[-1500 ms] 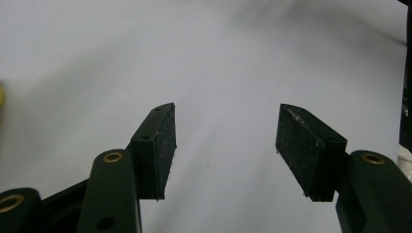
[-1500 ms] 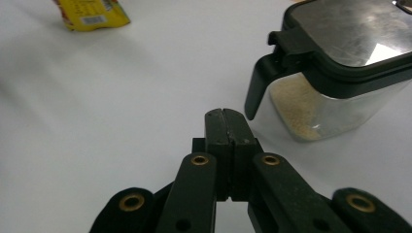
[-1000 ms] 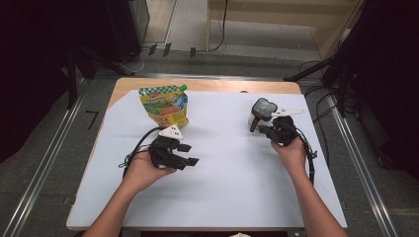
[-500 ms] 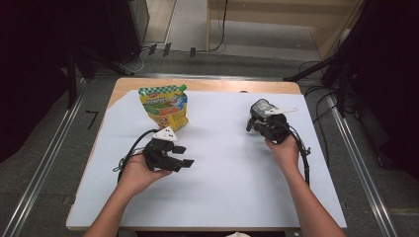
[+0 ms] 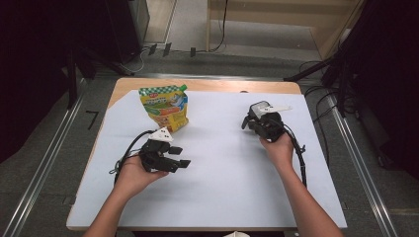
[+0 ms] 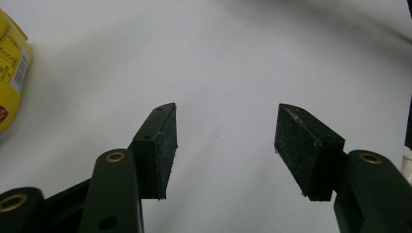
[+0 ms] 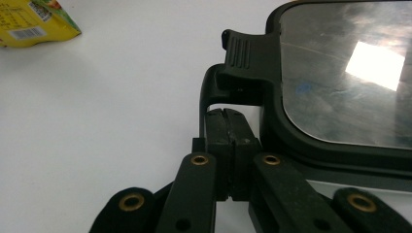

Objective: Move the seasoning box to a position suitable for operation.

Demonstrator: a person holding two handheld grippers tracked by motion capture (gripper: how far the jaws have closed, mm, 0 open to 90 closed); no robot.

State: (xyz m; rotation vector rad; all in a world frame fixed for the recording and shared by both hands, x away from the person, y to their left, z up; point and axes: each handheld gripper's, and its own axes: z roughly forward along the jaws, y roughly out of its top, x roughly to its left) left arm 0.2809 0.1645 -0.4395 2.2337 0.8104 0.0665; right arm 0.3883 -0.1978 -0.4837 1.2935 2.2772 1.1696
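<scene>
White-covered table [image 5: 222, 197]: your left gripper [image 5: 184, 157] rests mid-table, jaws apart, empty. Right gripper [image 7: 228, 145], jaws pressed together beside the glass-lidded container's [image 7: 340, 73] latch, likely poised to work it. Pouch [image 5: 164, 107] stands near the far edge.

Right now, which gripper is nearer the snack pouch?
Left. The left gripper sits just in front of the snack pouch, slightly to its right, jaws open. The right gripper is well across the table, jaws shut.
</scene>
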